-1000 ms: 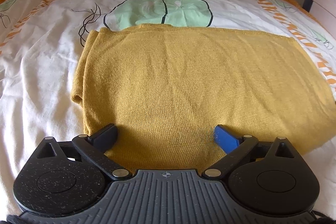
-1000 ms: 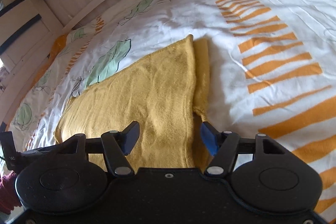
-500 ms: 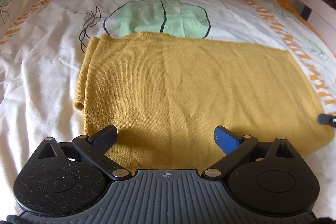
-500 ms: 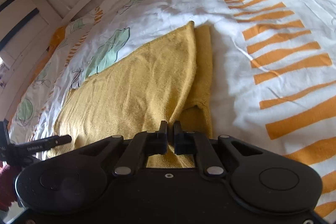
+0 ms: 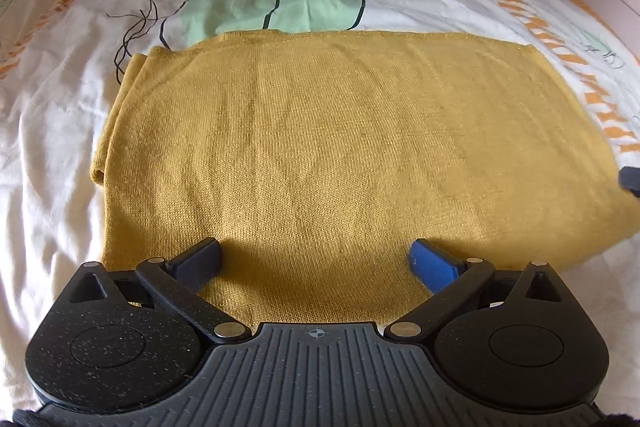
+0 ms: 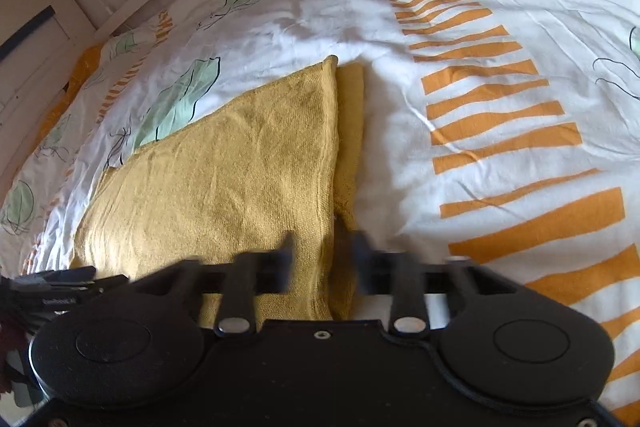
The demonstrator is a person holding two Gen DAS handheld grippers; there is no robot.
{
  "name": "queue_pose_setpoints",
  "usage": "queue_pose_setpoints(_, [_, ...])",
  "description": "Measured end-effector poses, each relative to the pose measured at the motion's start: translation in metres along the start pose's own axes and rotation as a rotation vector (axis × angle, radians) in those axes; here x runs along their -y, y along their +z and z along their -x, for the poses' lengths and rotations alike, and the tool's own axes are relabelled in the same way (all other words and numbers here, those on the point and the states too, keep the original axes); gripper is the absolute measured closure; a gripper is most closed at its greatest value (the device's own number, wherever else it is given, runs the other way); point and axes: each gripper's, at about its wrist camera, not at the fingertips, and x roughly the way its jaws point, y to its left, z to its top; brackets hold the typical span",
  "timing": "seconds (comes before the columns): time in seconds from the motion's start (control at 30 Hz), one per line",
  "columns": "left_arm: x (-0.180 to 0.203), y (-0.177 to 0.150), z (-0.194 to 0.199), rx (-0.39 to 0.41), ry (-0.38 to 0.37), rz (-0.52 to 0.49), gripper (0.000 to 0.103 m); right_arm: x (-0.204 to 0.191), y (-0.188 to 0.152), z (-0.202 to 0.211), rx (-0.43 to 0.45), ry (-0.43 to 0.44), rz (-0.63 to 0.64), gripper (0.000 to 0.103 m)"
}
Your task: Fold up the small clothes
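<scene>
Left wrist view. The left hand-held gripper (image 5: 316, 263) is hovering with its jaws standing wide apart and nothing between them, just above the near hem of the mustard knit garment (image 5: 340, 147). The garment is lying flat on the printed bed cover (image 5: 60, 131), already folded into a broad rectangle, with a doubled edge showing at 9 o'clock. A dark tip of the right hand-held gripper (image 5: 631, 183) is entering at 3 o'clock, at the garment's right end. Compared with the earlier frame, the garment is sitting slightly farther from the lens and more of its right end is showing.

Right wrist view. The right hand-held gripper (image 6: 322, 259) is blurred by motion; its jaws are standing apart, straddling the garment's (image 6: 224, 179) layered edge at 6 o'clock without pressing on it. They have just been opening: half a second earlier they were pinched together at this edge, and a second earlier they were parted as now. A narrower under-layer is peeking out along the top layer's right side, toward 12 o'clock. The left hand-held gripper (image 6: 60, 279) is showing at 8 o'clock.

Step in hand, as a judgement: an edge adjustment is ending and another fold is being set up. The next move probably calls for both grippers to take the near edge and carry it across evenly, keeping the layers aligned.
</scene>
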Motion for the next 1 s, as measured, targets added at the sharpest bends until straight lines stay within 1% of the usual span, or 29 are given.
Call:
queue_pose_setpoints(0.03, [0.001,0.0,0.0,-0.001,0.005,0.001,0.001,0.001,0.0,0.001,0.006,0.004,-0.008,0.024])
queue_pose_setpoints(0.1, [0.0,0.0,0.0,-0.002,0.007,0.006,0.0,0.0,0.002,0.004,0.023,0.005,-0.011,0.024])
queue_pose_setpoints(0.17, [0.0,0.001,0.001,-0.003,0.007,0.007,0.0,0.0,0.004,0.007,0.044,0.002,-0.016,0.018])
queue_pose_setpoints(0.23, [0.0,0.001,0.001,-0.003,0.008,0.008,0.0,0.001,0.006,0.009,0.064,0.0,-0.024,0.003])
queue_pose_setpoints(0.27, [0.001,0.001,0.001,-0.003,0.009,0.008,0.0,0.002,0.007,0.01,0.071,0.002,-0.027,0.0])
queue_pose_setpoints(0.57, [0.004,0.001,0.0,-0.005,0.028,0.036,0.0,0.006,0.01,0.016,0.124,0.027,-0.07,0.0])
queue_pose_setpoints(0.67, [0.004,0.002,0.0,-0.009,0.031,0.036,0.0,0.004,0.011,0.015,0.127,0.018,-0.064,0.0])
queue_pose_setpoints(0.77, [0.0,0.003,0.002,0.003,0.006,0.038,0.002,0.001,0.01,0.015,0.134,0.02,-0.053,0.0])
queue_pose_setpoints(0.8, [-0.003,0.002,0.004,0.01,-0.011,0.047,0.003,0.0,0.01,0.016,0.136,0.024,-0.05,0.0])
queue_pose_setpoints(0.87, [-0.012,0.002,0.012,0.035,-0.063,0.068,0.013,-0.001,0.01,0.017,0.146,0.035,-0.041,0.0])
queue_pose_setpoints(0.9, [-0.017,0.003,0.017,0.045,-0.087,0.081,0.019,-0.002,0.01,0.017,0.148,0.041,-0.035,0.0])
queue_pose_setpoints(0.93, [-0.023,0.004,0.022,0.055,-0.102,0.098,0.02,-0.003,0.01,0.018,0.151,0.046,-0.028,0.0])
queue_pose_setpoints(1.0, [-0.038,0.007,0.034,0.089,-0.107,0.145,0.02,-0.006,0.01,0.018,0.157,0.053,-0.014,0.0])
